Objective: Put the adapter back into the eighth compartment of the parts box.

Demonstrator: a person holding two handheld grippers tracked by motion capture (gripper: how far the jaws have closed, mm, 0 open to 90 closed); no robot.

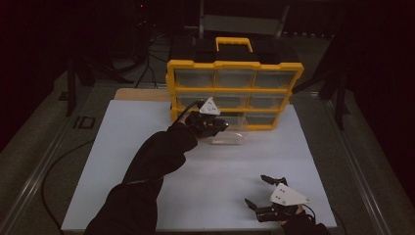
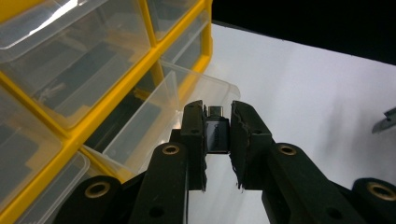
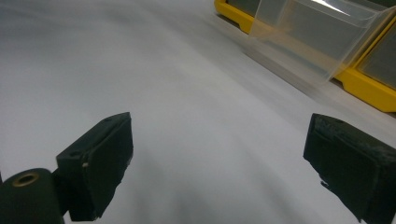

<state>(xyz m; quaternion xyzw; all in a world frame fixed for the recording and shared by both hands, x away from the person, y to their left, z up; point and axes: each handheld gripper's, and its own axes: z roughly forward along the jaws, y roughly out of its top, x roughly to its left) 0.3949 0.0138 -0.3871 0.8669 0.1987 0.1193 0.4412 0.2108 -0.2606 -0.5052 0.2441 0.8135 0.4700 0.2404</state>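
A small adapter [image 2: 217,135] is pinched upright in the left gripper [image 2: 218,116], directly above the pulled-out clear drawer [image 2: 154,116]. The right gripper [image 3: 219,154] rests spread on the worktop [image 1: 147,147], well apart.

We cannot identify the small dark adapter [image 2: 217,135] pinched in the left claw [image 2: 218,140]; the pulled-out drawer [image 3: 313,37] looks blurred and cropped.

Dim overall; surroundings beyond the white table [image 1: 147,147] black. Glare streaks on clear drawer [image 3: 322,35]; right gripper view blurred.
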